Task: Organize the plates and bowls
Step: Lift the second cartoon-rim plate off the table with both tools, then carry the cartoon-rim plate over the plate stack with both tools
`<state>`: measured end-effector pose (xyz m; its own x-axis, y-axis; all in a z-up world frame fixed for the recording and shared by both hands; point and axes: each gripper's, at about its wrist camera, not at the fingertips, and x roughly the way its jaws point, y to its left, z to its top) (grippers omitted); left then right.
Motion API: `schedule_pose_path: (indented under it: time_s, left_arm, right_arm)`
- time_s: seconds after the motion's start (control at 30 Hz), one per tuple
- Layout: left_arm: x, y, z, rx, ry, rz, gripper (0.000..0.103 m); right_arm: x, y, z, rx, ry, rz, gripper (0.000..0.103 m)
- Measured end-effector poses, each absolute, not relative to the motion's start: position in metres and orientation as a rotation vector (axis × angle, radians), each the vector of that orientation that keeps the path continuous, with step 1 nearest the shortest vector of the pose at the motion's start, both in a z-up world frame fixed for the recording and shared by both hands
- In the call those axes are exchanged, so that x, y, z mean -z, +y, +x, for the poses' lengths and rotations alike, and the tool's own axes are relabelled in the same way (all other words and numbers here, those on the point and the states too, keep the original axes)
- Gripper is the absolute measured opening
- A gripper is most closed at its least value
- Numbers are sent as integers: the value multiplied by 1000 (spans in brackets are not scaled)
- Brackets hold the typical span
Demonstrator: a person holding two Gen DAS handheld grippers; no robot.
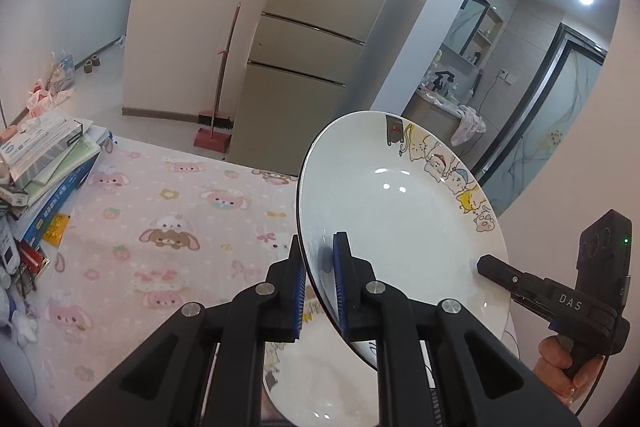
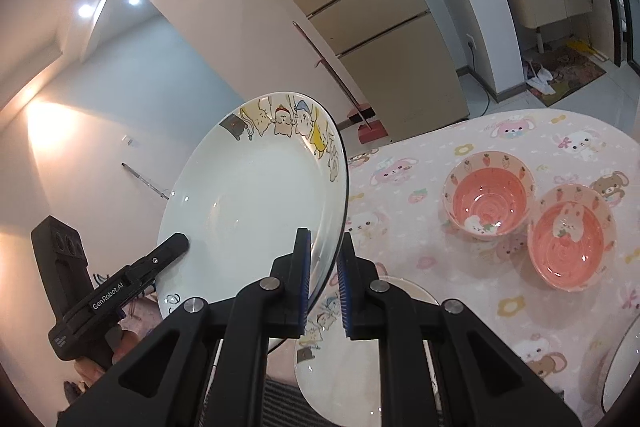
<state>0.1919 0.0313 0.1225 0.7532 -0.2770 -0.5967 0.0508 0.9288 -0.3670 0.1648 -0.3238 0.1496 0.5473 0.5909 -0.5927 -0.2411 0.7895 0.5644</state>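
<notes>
A white plate with cartoon animals on its rim [image 1: 400,211] is held in the air above the table, tilted. My left gripper [image 1: 320,279] is shut on its left edge. My right gripper [image 2: 324,279] is shut on the opposite edge of the same plate [image 2: 256,211]. Each gripper shows in the other's view: the right one [image 1: 520,283] and the left one [image 2: 160,255]. A second white cartoon plate [image 2: 344,359] lies flat on the table right below; it also shows in the left wrist view [image 1: 316,383]. Two pink bowls, one behind [image 2: 489,195] and one nearer [image 2: 570,237], stand side by side to the right.
The table has a pink cartoon tablecloth [image 1: 168,211]. A stack of books and boxes [image 1: 48,163] sits at its left end. Another plate's rim [image 2: 622,363] shows at the right edge. A fridge [image 1: 312,39] and a broom with dustpan [image 1: 218,99] stand beyond the table.
</notes>
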Motion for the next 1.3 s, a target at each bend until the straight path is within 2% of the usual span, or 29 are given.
schedule_pose_path:
  time_s: [0.4,0.67,1.3]
  left_arm:
    - [-132,17,113,229,587,-287,13]
    - [-114,16,93,234,569,-274,13]
    - [-17,4,142,280,839,-265,16]
  right_arm:
    - [-160,-339,92,-530,743,391,13]
    - [-144,-342,67,-540,706,373,13]
    - [-73,-339,80,-436,887,288,16]
